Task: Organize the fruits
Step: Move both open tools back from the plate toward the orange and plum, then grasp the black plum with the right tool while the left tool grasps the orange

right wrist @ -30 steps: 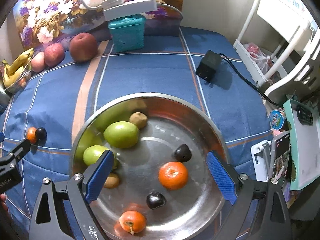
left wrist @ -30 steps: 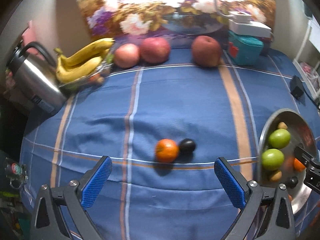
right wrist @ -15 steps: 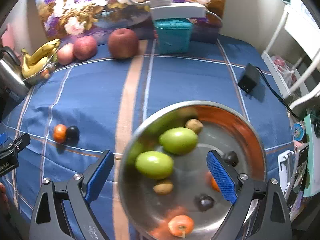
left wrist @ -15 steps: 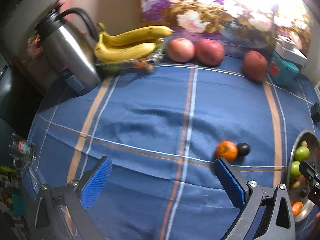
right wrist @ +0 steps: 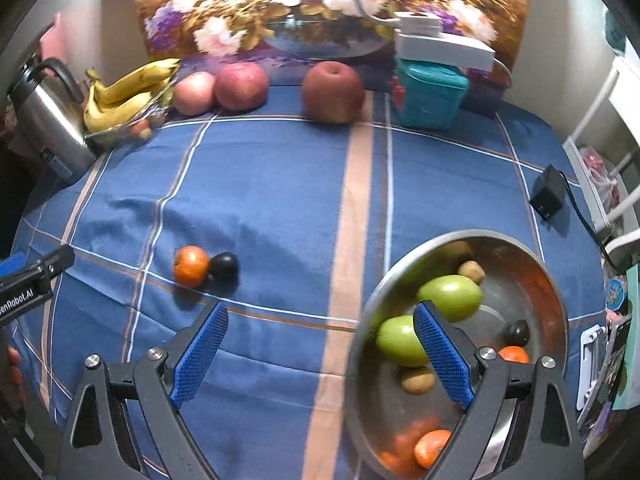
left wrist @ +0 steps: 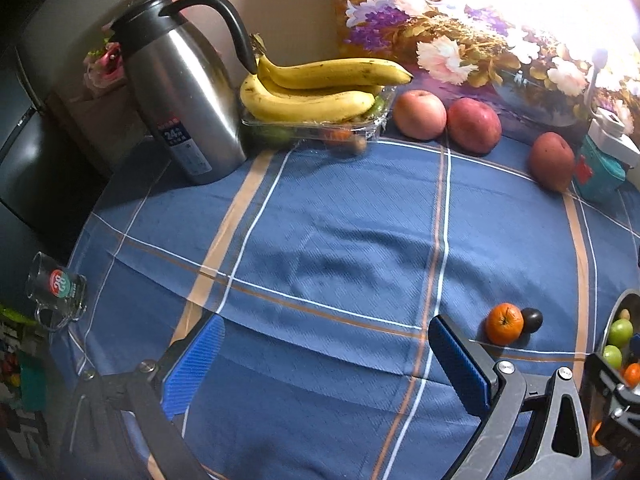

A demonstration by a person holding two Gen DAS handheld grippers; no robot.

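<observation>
The left gripper is hanging over the blue striped tablecloth with its blue pads spread wide, and nothing is sitting between them. The right gripper is also spread wide and is holding nothing. One of its pads is hanging over the cloth and the other is hanging over the near edge of the metal bowl.

A small orange fruit and a dark plum are lying on the cloth, touching each other. In the left wrist view they are sitting just to the right of the left gripper's right pad. In the right wrist view they are sitting ahead of the right gripper's left pad.

The bowl is holding two green fruits, two small brown ones, another dark plum and some orange ones.

At the back of the table, three red apples are resting by the flower picture. Two are touching and the third is sitting apart to the right. Bananas are lying on top of a clear plastic tray, just beside a shiny steel jug with a black handle. A teal box is standing to the right of the apples. A black plug is lying on the cloth past the bowl.
</observation>
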